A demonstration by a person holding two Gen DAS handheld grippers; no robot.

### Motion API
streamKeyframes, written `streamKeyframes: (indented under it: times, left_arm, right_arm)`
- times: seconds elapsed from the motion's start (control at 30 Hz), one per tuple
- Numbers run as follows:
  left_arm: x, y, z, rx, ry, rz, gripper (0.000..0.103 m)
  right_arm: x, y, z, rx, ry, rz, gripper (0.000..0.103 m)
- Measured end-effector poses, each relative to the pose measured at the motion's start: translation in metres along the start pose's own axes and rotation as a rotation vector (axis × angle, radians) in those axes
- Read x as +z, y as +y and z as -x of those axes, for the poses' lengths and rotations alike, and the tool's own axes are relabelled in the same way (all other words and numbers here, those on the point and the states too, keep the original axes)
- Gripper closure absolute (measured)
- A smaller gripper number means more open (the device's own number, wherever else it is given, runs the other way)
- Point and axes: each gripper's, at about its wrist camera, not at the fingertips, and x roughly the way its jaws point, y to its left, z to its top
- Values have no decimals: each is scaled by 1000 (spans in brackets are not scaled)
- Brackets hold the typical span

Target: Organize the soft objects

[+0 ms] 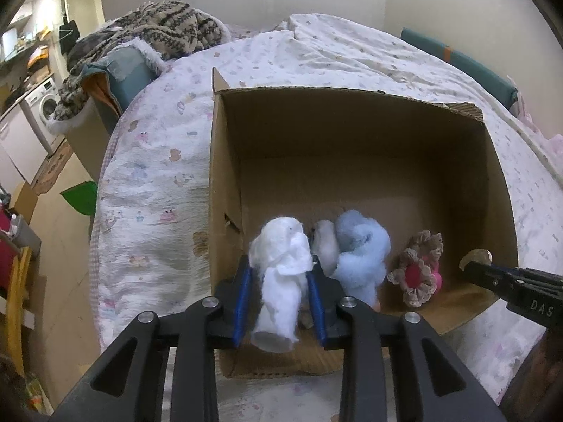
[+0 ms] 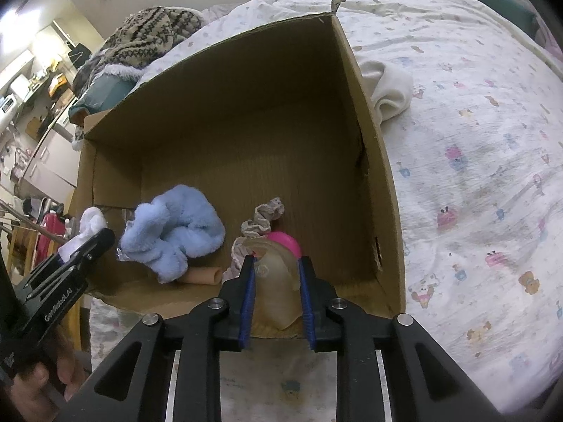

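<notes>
Black tool (image 1: pixel 280 270), blue pads (image 1: pixel 242 302), silver screws

A printed quilt (image 1: pixel 162 161) covers the bed. At its far left corner lies a patterned knit blanket (image 1: pixel 158 31) heaped over a teal cushion (image 1: pixel 130 70). A washing machine (image 1: pixel 44 105) stands far left by the wall. A green sheet (image 1: pixel 81 197) lies on the floor beside the bed.
</notes>
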Motion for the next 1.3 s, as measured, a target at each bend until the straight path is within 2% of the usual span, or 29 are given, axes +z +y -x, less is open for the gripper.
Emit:
streamKeyframes:
  times: [0.1,0.2,0.37,0.53,0.67,0.73,0.8,0.9,0.97,1.1,1.17,1.23,1.3]
  left_arm:
    - [-1,-2,4,13,-19,-13,73]
    - [-1,-3,6,20,-33,-20,61]
    - [-1,-5,8,19,-33,-23,55]
    - [-1,-7,11,-10,-30,-23,42]
    - [0,-11,16,7,-32,-29,42]
    - [0,-10,21,16,-40,-20,42]
    - [1,-5,26,4,-43,11,42]
    - [2,3,31,-3,-47,53,42]
    - [3,7,35,-5,-51,65,37]
    - [2,11,45,0,-71,81,23]
    - [0,13,52,-10,-81,94,12]
    - [-3,15,57,-17,-89,106,5]
    - [-6,16,62,-21,-96,114,3]
  right_arm:
    - [0,1,0,-7,1,3,77]
    - [0,2,-1,-17,2,9,74]
    - [0,2,-2,-16,4,7,72]
    - [1,4,4,-5,-32,14,54]
    - [1,8,13,-5,-82,35,34]
    - [2,10,18,-3,-102,36,31]
    - [4,8,22,11,-116,12,15]
    - [3,6,36,24,-191,3,0]
    - [3,6,45,18,-232,10,0]
    - [0,8,55,11,-256,20,0]
    - [-3,10,61,-1,-271,35,0]
    - [-7,14,67,-14,-284,56,0]
    - [-11,17,72,-26,-294,77,0]
